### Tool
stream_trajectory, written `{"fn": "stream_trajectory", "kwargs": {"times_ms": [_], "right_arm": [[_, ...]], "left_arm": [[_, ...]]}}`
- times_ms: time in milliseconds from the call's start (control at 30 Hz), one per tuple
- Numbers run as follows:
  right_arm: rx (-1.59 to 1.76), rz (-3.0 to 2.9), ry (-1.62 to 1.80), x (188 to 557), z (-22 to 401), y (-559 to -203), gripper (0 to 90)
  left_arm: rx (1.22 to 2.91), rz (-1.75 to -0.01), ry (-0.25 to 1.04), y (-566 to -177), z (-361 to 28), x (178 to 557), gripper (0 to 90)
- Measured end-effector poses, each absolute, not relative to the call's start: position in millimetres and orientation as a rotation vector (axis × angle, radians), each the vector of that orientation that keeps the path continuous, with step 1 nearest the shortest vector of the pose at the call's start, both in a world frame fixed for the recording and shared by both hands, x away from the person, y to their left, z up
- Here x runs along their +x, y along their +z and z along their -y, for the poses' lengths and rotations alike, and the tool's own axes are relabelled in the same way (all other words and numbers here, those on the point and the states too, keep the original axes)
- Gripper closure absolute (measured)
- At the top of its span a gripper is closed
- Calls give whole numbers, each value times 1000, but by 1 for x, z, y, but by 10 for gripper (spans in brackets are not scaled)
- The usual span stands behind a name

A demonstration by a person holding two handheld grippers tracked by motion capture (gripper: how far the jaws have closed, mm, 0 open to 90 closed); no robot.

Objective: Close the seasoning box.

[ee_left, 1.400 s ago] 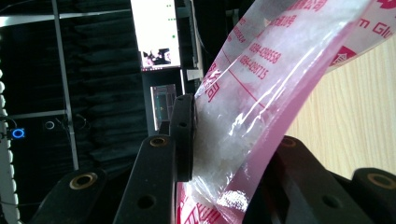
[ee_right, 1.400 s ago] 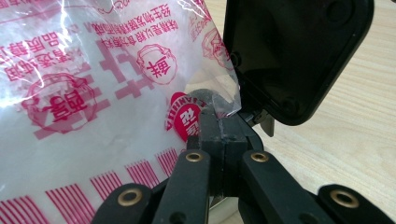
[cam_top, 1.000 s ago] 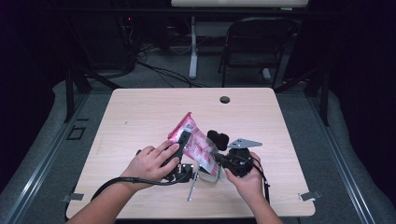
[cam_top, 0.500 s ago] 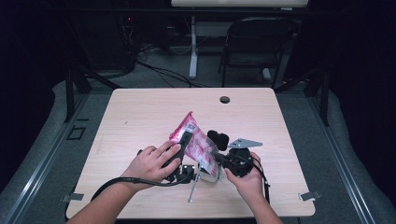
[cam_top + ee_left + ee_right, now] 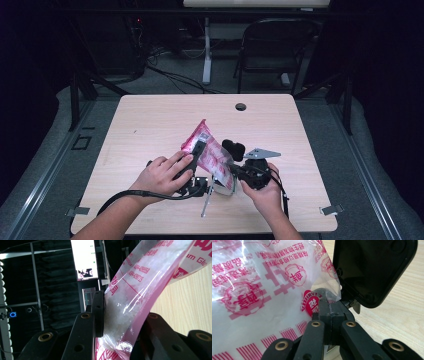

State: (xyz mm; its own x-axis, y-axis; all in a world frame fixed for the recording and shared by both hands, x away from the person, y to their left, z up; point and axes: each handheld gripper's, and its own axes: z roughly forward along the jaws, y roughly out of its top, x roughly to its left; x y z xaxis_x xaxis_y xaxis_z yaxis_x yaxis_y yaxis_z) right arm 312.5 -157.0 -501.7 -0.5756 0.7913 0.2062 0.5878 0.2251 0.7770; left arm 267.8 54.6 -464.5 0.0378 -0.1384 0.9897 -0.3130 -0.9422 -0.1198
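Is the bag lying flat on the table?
No, the bag is held up off the table, tilted between both grippers.

left hand-held gripper (image 5: 196, 156) clamped, right hand-held gripper (image 5: 234, 172) pinched shut

bag (image 5: 140, 290) | red print | digits "4394-4289715" | letters "m Gl", Chinese characters

In the left gripper view the pink-printed bag (image 5: 140, 290) runs off the top and right edges, and its print is cut short. In the high view both forearms leave the bottom edge, and the bag's contents are perhaps white granules, too small to tell
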Motion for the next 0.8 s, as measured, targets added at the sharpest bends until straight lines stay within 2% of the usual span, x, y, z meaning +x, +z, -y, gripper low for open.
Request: {"fn": "stream_trajectory", "kwargs": {"times_ms": [800], "right_arm": [[1307, -2259, 1276, 313, 159, -501, 900]], "left_arm": [[2206, 373, 1989, -472, -65, 275, 732]]}}
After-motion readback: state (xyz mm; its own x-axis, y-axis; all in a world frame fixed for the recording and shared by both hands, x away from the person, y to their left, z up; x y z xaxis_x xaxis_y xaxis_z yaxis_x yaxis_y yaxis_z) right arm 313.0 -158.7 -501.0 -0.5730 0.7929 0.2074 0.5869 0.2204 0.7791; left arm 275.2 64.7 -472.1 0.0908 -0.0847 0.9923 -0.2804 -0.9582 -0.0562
